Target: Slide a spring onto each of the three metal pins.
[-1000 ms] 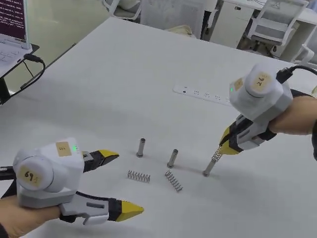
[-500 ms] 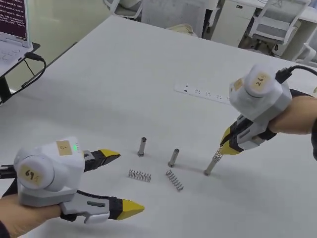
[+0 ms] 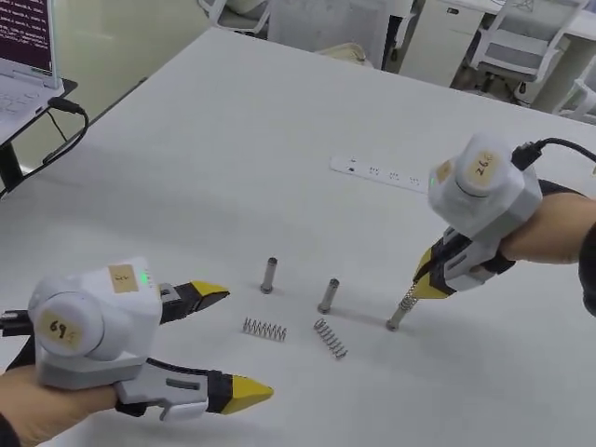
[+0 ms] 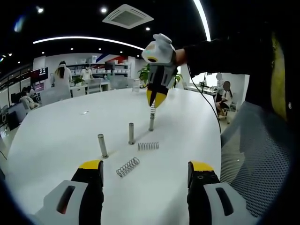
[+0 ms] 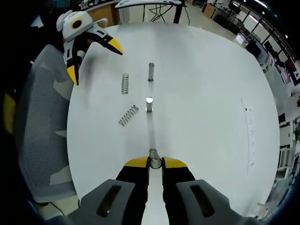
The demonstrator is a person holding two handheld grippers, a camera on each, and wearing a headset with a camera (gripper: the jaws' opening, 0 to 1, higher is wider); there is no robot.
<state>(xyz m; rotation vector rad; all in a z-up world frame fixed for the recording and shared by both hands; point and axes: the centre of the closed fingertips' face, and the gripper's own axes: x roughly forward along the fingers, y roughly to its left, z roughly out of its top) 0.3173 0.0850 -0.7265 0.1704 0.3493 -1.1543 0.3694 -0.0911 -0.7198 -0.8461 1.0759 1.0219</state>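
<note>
- While my right gripper [image 3: 426, 284] pinches a coiled wire spring [image 3: 407, 298] between its yellow tips, the coil's lower end meets the top of a steel pin [image 3: 395, 319], at 4 o'clock on the table [image 3: 233, 140] in the head view.
- The right label [image 3: 483, 168], a round sticker, reads "26"; the left label [image 3: 58, 331] reads "69".
- My left gripper [image 3: 240, 343] has its jaws spread wide around nothing, at 8 o'clock.
- A second pin [image 3: 327, 296] and a third pin [image 3: 269, 276], bare smooth cylinders, stand upright at 9 to 10 o'clock from the first.
- Two loose springs [image 3: 263, 328] [image 3: 329, 338] lie flat on the matte white top, at 6 o'clock from those pins.
- A white strip [image 3: 377, 174] of sockets lies at 12 o'clock.
</note>
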